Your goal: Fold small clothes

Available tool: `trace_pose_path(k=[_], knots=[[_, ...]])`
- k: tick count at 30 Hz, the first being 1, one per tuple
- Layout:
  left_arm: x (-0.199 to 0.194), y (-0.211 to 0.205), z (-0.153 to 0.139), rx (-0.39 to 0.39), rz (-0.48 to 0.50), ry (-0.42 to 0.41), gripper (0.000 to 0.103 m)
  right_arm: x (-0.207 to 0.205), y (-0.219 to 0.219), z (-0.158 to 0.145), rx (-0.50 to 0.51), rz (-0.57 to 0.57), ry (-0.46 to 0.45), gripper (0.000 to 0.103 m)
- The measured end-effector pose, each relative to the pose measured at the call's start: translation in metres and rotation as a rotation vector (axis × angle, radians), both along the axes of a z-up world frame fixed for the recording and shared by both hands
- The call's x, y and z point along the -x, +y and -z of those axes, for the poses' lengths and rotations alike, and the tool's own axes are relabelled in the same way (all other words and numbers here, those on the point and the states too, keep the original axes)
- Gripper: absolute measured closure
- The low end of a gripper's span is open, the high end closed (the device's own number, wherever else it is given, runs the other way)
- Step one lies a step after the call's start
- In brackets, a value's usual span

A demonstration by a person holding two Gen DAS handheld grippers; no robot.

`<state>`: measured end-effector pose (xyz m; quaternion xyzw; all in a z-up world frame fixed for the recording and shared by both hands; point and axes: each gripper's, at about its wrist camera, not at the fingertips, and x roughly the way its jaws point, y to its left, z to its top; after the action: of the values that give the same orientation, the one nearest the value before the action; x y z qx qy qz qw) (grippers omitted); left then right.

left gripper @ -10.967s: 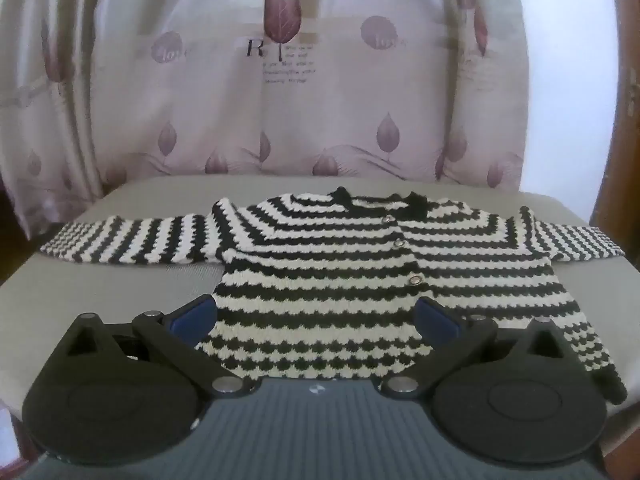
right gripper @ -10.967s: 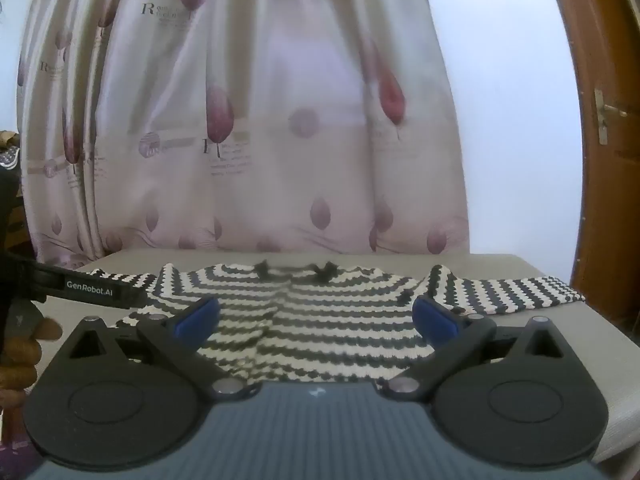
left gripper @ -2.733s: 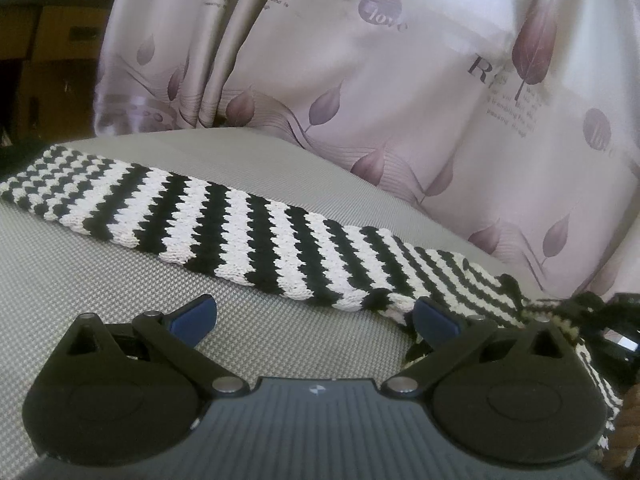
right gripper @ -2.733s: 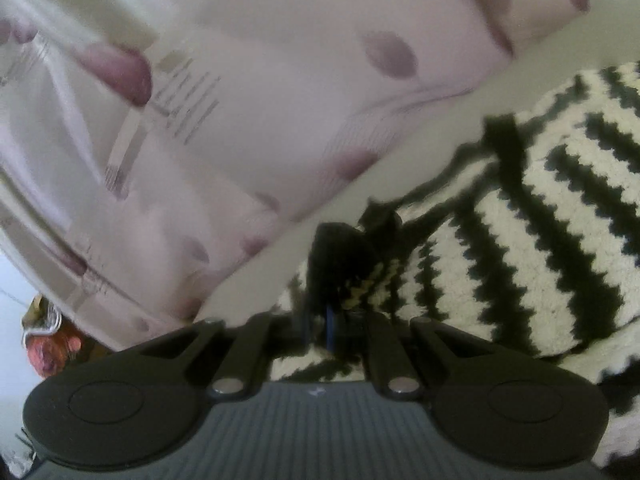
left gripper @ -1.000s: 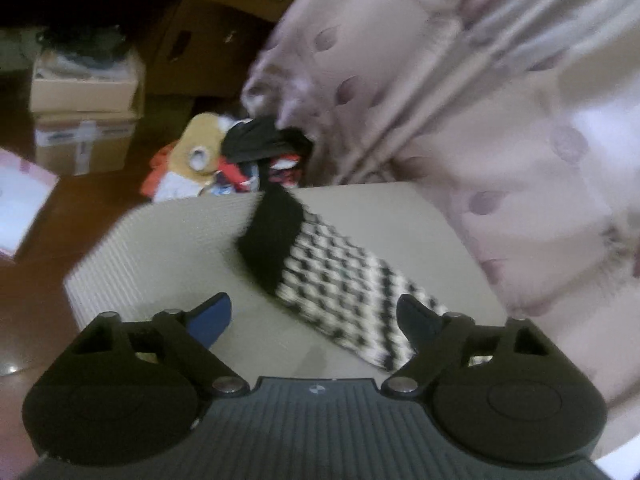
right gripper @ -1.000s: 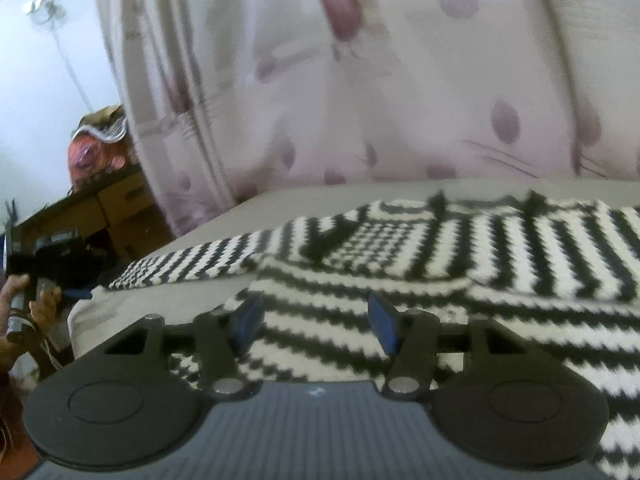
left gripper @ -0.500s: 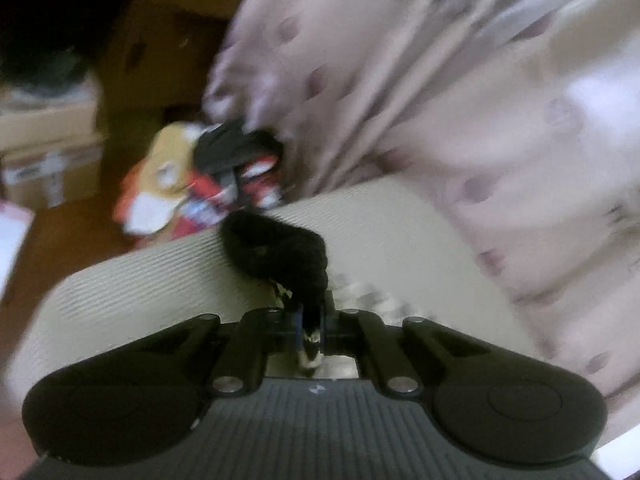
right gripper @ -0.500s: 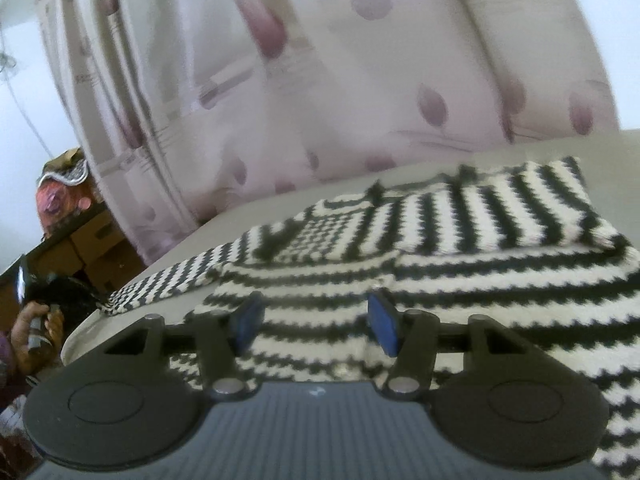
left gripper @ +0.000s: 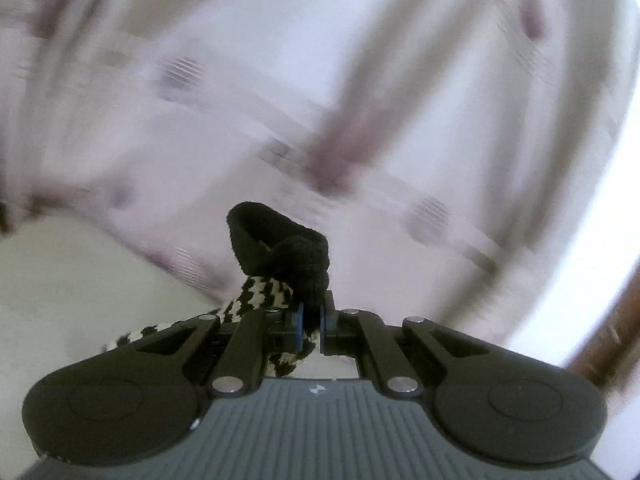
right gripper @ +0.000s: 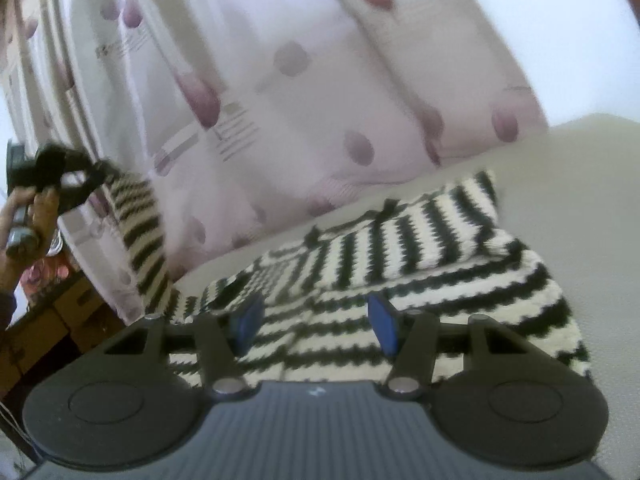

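A small black-and-white striped knit cardigan (right gripper: 400, 264) lies on the grey table, its right sleeve folded across the body. My left gripper (left gripper: 311, 322) is shut on the black cuff (left gripper: 292, 248) of the left sleeve. In the right wrist view the left gripper (right gripper: 86, 184) holds that sleeve (right gripper: 140, 232) lifted high at the far left, hanging down to the cardigan. My right gripper (right gripper: 314, 324) is open and empty just above the cardigan's body.
A pale pink curtain with leaf prints (right gripper: 280, 80) hangs behind the table (right gripper: 580, 200). Wooden furniture (right gripper: 48, 328) stands at the far left. A brown door frame (left gripper: 612, 320) shows at the right.
My left gripper has lifted the sleeve cuff off the table and swung up toward the curtain. My right gripper stays open, tilted over the cardigan.
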<state>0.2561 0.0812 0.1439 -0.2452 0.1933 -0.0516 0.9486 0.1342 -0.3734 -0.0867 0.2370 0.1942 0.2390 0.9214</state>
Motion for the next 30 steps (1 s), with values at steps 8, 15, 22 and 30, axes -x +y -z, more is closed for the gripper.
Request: trace_pose_path(k=[8, 15, 22, 30], knots=[[-0.056, -0.173, 0.052, -0.058, 0.241, 0.099, 0.096, -0.001, -0.036, 0.016, -0.067, 0.041, 0.015, 0.044], [-0.08, -0.252, 0.141, -0.109, 0.358, 0.226, 0.096, -0.002, -0.06, 0.025, -0.116, 0.064, 0.022, 0.044], [-0.086, -0.263, 0.194, -0.071, 0.494, 0.234, 0.082, -0.005, -0.072, 0.018, -0.153, 0.041, 0.036, 0.044], [-0.043, -0.201, 0.174, -0.081, 0.42, 0.047, 0.001, -0.053, -0.069, -0.012, -0.014, 0.021, -0.001, 0.044]])
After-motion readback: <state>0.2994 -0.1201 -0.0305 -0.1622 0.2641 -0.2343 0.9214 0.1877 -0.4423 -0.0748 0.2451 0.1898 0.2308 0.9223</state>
